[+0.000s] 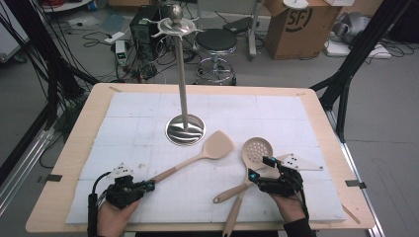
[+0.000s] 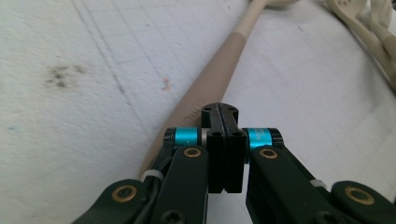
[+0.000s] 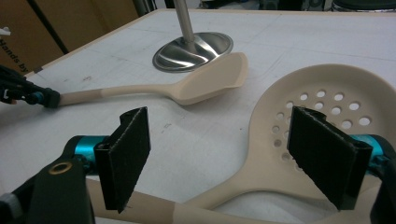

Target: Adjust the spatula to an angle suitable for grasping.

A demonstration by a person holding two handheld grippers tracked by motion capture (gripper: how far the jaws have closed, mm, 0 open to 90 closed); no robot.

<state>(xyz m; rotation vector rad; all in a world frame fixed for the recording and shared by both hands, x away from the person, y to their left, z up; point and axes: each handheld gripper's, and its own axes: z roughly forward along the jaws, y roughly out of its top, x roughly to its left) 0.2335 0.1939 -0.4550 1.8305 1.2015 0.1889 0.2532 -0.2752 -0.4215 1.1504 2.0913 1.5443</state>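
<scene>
Left gripper (image 1: 148, 185) jaws together at the turner (image 1: 197, 159) handle end, nothing between. Right gripper (image 1: 261, 168) jaws apart over the skimmer (image 1: 253, 157), 3 o'clock of turner.

Even bright light; soft shadows; close foreground blurred.

A steel stand (image 1: 184, 129) rises from a round base on the white mat (image 1: 133, 123) near the counter's (image 1: 79, 143) far edge, about midway along it, with hooks (image 1: 174, 27) at its top. Beyond the counter, on the floor, are a black stool (image 1: 216, 42), a cardboard box (image 1: 296, 24) at the right and tangled cables (image 1: 99, 39) at the left.
</scene>
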